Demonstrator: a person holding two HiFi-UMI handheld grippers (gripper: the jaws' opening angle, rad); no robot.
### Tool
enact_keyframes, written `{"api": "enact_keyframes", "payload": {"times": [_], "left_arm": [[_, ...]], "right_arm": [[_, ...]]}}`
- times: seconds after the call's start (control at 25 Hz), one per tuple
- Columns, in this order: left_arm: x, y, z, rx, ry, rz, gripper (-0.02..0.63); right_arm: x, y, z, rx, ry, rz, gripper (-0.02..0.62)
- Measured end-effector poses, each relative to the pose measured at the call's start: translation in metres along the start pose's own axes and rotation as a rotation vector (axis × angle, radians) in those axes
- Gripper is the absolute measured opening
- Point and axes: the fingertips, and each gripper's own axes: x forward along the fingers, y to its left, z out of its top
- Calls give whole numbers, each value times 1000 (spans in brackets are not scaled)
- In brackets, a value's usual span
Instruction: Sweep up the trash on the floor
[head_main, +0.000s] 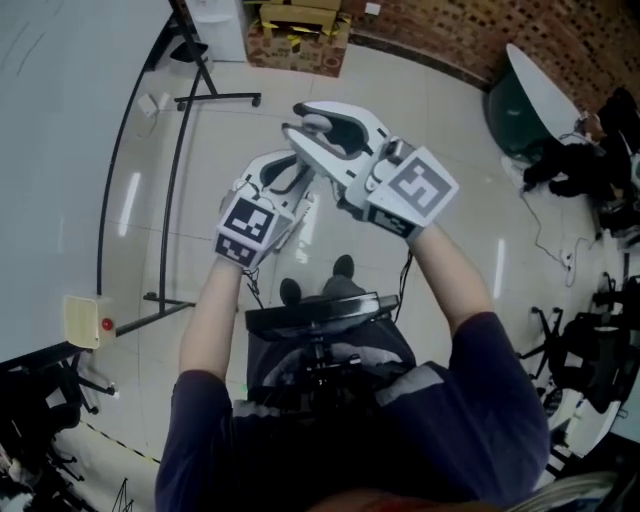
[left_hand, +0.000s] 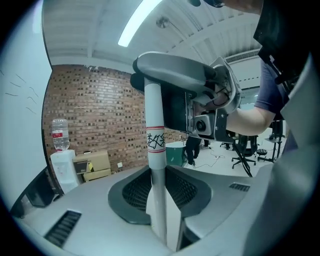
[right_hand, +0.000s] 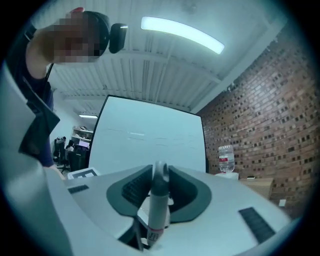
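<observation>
Head view: over the floor (head_main: 440, 95), your left hand-held gripper (head_main: 292, 176) clamps the upright broom handle (left_hand: 154, 150) lower down, while your right hand-held gripper (head_main: 312, 128), at its 1 o'clock, clamps the capped top.

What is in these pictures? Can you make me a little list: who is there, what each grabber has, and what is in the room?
who: a person in a dark blue top, both arms raised in front
left gripper: shut on a white handle with red stripes
right gripper: the same handle's grey top end stands between its jaws; I cannot tell whether the pads press on it
floor: pale glossy tiles
back of room: brick wall, water bottle on a white dispenser, cardboard boxes
</observation>
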Motion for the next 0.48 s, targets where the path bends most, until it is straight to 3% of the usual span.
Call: {"api": "enact_keyframes", "payload": {"times": [0.48], "left_arm": [[-55, 6, -77, 15, 85, 36, 84]], "right_arm": [[32, 61, -58, -99, 137, -168, 103]]}}
